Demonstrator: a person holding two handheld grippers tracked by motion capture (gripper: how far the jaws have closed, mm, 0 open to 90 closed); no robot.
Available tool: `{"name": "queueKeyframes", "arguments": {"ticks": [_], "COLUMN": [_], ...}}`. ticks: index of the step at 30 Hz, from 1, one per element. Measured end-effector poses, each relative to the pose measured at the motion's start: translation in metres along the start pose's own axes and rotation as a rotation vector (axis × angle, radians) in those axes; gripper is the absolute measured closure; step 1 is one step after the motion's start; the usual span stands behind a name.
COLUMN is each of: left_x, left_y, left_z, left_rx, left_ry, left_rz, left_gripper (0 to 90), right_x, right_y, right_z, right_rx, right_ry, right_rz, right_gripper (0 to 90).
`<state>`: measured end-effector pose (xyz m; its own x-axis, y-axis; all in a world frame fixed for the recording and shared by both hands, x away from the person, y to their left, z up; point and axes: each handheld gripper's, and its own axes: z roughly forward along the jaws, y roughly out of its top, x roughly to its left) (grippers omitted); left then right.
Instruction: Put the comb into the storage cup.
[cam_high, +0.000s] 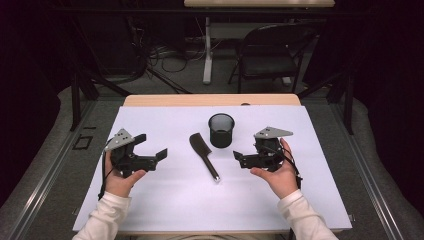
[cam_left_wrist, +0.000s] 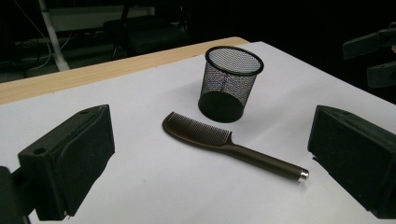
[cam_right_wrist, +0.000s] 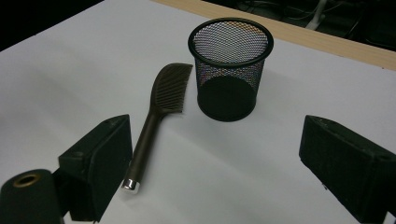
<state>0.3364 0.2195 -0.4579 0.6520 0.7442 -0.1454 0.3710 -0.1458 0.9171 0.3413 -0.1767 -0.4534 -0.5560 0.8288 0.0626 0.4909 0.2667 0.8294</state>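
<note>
Comb (cam_high: 203, 155) at the centre of the action, lying flat on the white sheet (cam_high: 165, 200) that covers the surface, and the mesh cup (cam_high: 221, 130) is our landmark. The comb's toothed head sits just beside the cup's base, on the person's left of it, not quite touching as far as the high view shows; its handle runs away from the cup toward the person, silver end cap nearest them. The cup stands upright.

Left gripper (cam_high: 152, 146) is on the far side of the comb from the cup, well apart from both, held up in the left hand (cam_high: 121, 176) with its jaws released and spread wide, nothing between them. In the left gripper view the comb (cam_left_wrist: 224, 142) lies ahead of the jaws, between the two pads, with the cup (cam_left_wrist: 229, 84) just behind its head.

Right gripper (cam_high: 240, 159) sits on the cup's other side, toward the person, in the right hand (cam_high: 280, 177), jaws pointing in at the comb's handle. They are apart and grasping nothing. In the right gripper view the comb (cam_right_wrist: 159, 116) lies beside the left-hand pad, end cap close to it with a sliver of sheet between; the cup (cam_right_wrist: 229, 70) stands ahead, midway between the pads.
</note>
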Motion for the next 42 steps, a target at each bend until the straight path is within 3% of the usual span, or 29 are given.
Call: {"name": "queueKeyframes", "arguments": {"ticks": [11, 22, 35, 42], "left_x": [0.005, 0.012, 0.007, 0.007], "left_y": [0.019, 0.027, 0.031, 0.030], "left_z": [0.024, 0.047, 0.067, 0.067], "left_rx": [0.057, 0.056, 0.077, 0.077], "left_ry": [0.035, 0.055, 0.045, 0.043], "left_rz": [-0.030, -0.062, -0.032, -0.029], "left_gripper": [0.5, 0.6, 0.8, 1.5], "right_x": [-0.007, -0.010, -0.006, -0.002], "right_y": [0.018, 0.034, 0.040, 0.043], "right_z": [0.011, 0.028, 0.042, 0.047], "right_rx": [0.037, 0.092, 0.130, 0.171], "right_ry": [0.005, -0.003, -0.005, -0.016], "right_rz": [0.019, 0.009, 0.001, -0.006], "right_gripper": [14.6, 18.2, 23.5, 27.1]}}
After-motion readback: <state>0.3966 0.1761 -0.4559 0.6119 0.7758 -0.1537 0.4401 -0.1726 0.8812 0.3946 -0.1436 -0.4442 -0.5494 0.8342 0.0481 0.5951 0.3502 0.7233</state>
